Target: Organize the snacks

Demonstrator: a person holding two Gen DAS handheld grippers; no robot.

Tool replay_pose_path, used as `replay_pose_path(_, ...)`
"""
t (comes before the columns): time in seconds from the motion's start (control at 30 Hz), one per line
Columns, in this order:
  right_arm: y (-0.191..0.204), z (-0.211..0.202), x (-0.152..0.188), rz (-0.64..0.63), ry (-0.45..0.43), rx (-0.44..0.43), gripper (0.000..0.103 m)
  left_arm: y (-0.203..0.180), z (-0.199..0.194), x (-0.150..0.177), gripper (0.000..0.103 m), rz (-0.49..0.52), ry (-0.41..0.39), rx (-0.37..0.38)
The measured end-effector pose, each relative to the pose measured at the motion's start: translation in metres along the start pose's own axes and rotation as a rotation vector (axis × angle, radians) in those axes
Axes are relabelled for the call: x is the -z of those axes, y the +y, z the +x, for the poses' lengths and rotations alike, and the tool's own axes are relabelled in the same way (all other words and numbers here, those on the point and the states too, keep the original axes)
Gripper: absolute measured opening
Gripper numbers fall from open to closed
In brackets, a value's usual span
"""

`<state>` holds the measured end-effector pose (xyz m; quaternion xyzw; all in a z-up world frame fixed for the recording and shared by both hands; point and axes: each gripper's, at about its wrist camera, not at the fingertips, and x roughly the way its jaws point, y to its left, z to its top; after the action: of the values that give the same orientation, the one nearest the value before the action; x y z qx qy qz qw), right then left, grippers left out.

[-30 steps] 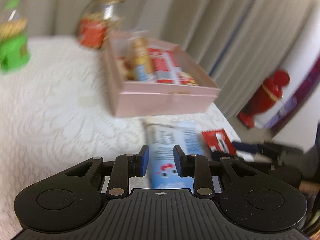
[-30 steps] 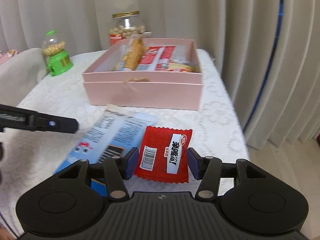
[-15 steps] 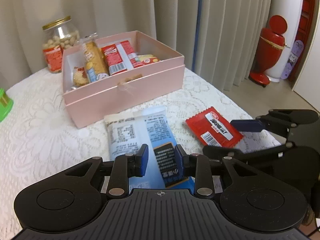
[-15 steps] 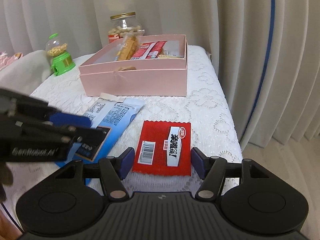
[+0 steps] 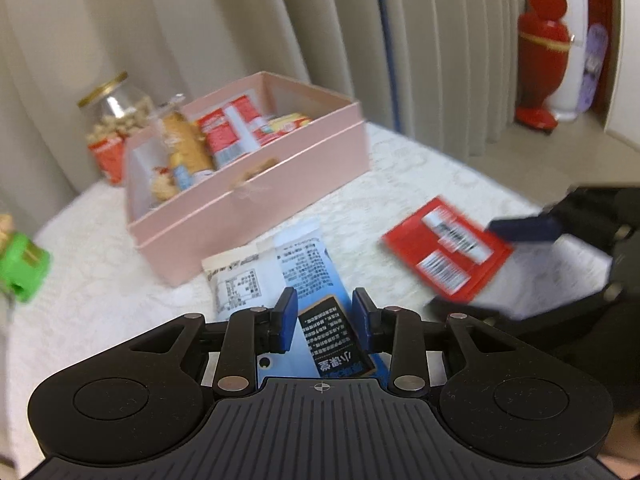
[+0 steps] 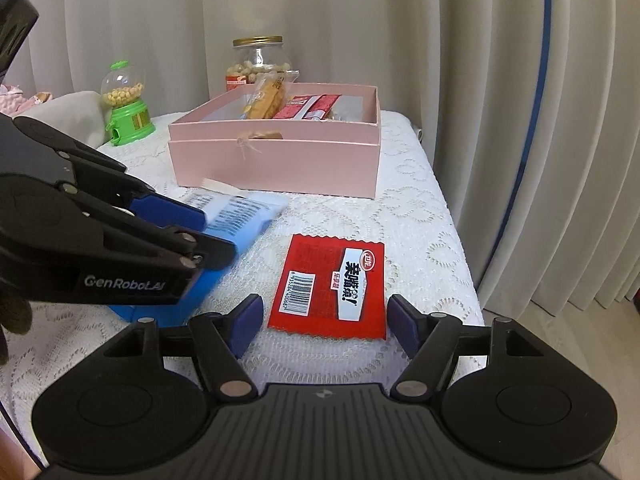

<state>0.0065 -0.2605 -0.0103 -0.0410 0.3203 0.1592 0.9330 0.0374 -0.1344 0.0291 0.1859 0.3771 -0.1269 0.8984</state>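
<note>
A pink box (image 6: 276, 160) (image 5: 256, 196) with several snack packs inside stands on the lace-covered table. A blue and white snack bag (image 5: 288, 276) (image 6: 240, 216) lies flat in front of it. My left gripper (image 5: 323, 316) is open, its blue pads on either side of the bag's near end, not pressing it. A red snack packet (image 6: 330, 286) (image 5: 448, 248) lies flat to the right of the bag. My right gripper (image 6: 324, 326) is open and empty just behind the red packet's near edge.
A glass jar of nuts (image 6: 258, 64) stands behind the box. A green candy dispenser (image 6: 126, 108) stands at the table's left. Curtains hang behind and to the right. The table edge drops off right of the red packet. A red floor ornament (image 5: 540, 68) stands beyond.
My left gripper has swung round and come in over the blue bag's near end. My right gripper has drawn back a little from the red packet and stays open.
</note>
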Motion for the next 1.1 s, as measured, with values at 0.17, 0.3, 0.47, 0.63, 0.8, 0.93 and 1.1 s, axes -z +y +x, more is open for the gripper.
replay_pose_path(0.17, 0.001, 0.000, 0.000, 0.004, -0.003, 0.002, 0.071, 0.036, -0.005, 0.010, 0.037, -0.087, 0.029, -0.048)
replay_pose_path(0.3, 0.000, 0.000, 0.002, 0.011, -0.012, 0.000, 0.072, 0.050, -0.009, 0.011, 0.037, -0.151, 0.034, -0.086)
replay_pose_path(0.47, -0.001, -0.001, 0.002, 0.015, -0.018, -0.007, 0.072, 0.052, 0.001, 0.009, 0.043, -0.200, 0.058, -0.058)
replay_pose_path(0.63, -0.002, -0.003, 0.002, 0.021, -0.024, -0.013, 0.073, 0.050, 0.004, 0.008, 0.078, -0.211, 0.058, 0.029)
replay_pose_path(0.8, -0.001, -0.003, 0.002, 0.018, -0.023, -0.011, 0.073, 0.075, -0.015, 0.017, 0.075, -0.331, -0.017, 0.099)
replay_pose_path(0.93, -0.002, -0.003, 0.003, 0.026, -0.027, -0.018, 0.074, 0.094, -0.014, 0.028, 0.072, -0.400, 0.022, 0.028)
replay_pose_path(1.1, -0.003, -0.003, 0.003, 0.027, -0.026, -0.023, 0.075, 0.098, 0.006, 0.032, 0.087, -0.419, 0.081, 0.023)
